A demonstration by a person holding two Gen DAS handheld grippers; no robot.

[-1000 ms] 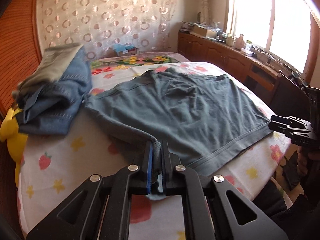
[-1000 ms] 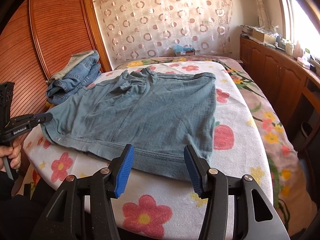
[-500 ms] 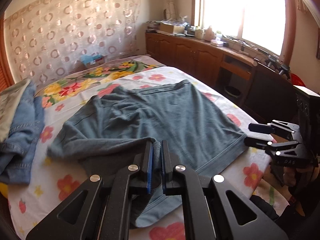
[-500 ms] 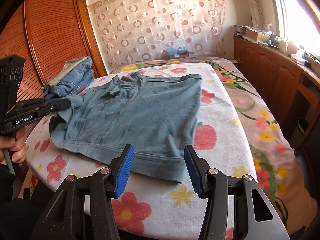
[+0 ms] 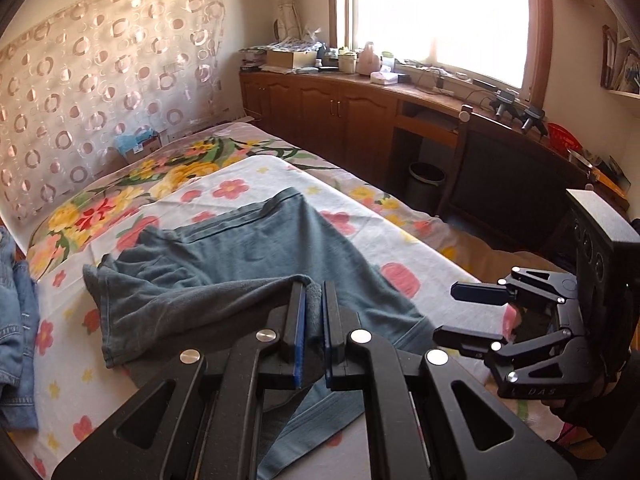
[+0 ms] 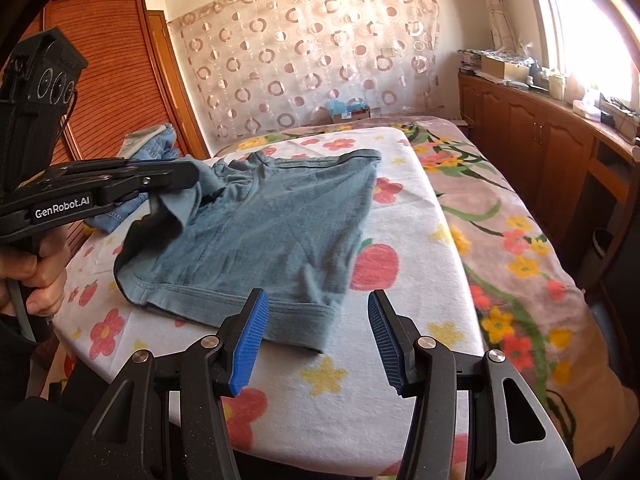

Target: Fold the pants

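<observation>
Grey-blue pants (image 6: 272,236) spread on the flower-print bed (image 6: 400,368), hem edge nearest the right wrist camera, waistband toward the far end. Left gripper (image 5: 314,300) fingers pressed together, pinching a corner of the pants; that corner lifted off the bed and pulled up over the rest of the fabric, dark underside showing beneath the raised flap. Same grip visible from the right wrist view, left gripper (image 6: 176,178) at the left edge of the garment, hand (image 6: 36,276) wrapped around its handle. Right gripper (image 6: 314,340) fingers spread wide, holding nothing, hovering just short of the hem's right corner; also seen in the left wrist view (image 5: 468,316), apart from the cloth, near the bed edge. Pile of denim clothes (image 6: 154,148) at the far left side of the bed, beside the wooden wardrobe (image 6: 116,80). Wooden counter (image 5: 400,92) under the window, cluttered with small items.
</observation>
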